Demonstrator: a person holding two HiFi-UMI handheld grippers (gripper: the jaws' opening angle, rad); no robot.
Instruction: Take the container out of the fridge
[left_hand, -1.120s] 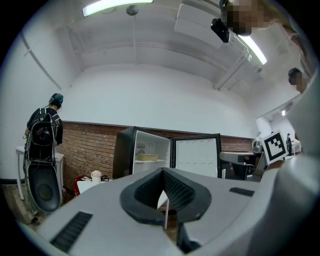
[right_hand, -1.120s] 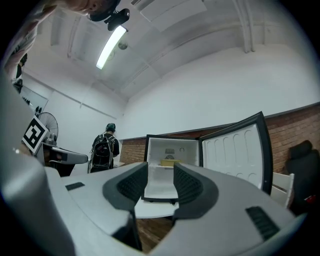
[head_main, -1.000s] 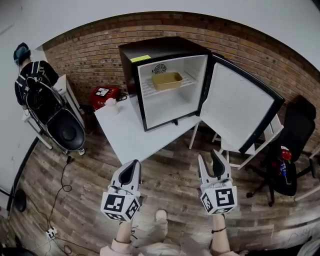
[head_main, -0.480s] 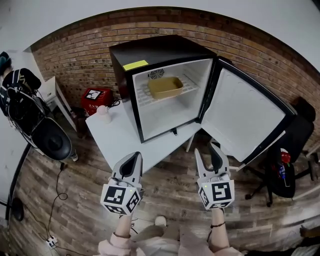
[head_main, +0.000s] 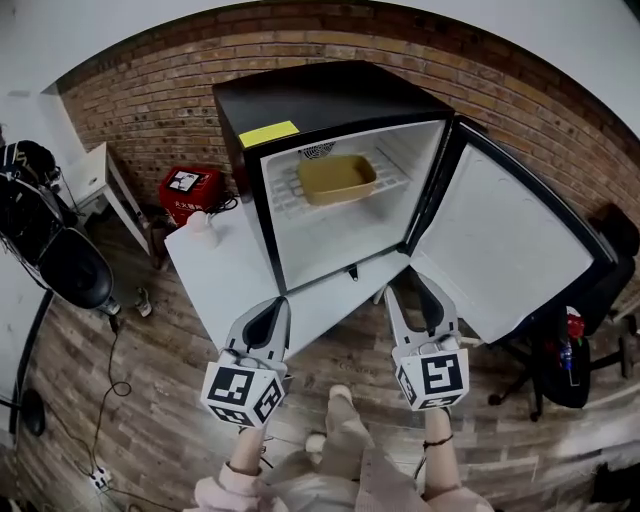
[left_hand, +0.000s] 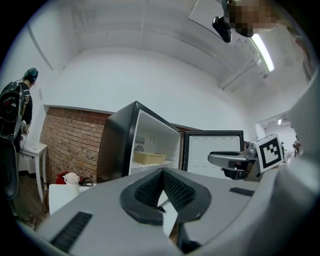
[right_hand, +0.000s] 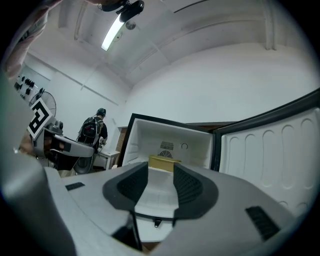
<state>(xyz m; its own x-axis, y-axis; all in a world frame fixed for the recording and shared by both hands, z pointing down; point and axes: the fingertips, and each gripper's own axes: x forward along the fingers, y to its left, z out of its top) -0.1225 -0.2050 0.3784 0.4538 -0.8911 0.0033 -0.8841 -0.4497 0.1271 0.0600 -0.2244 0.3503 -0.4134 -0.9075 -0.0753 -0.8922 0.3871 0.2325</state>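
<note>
A tan rectangular container rests on the wire shelf inside the black mini fridge, whose door hangs open to the right. In the gripper views the container shows straight ahead, far beyond the jaws. My left gripper is shut and empty, hovering over the white table's front edge. My right gripper is open and empty, level with the fridge's lower right corner. Both are well short of the shelf.
The fridge stands on a white table beside a small white jar. A red box sits behind on the floor. A black chair stands right of the door. A person with a backpack is at the far left.
Both grippers and the head view have come closer to the fridge, which now looks larger. The jaws keep the same states, and the container has not moved.
</note>
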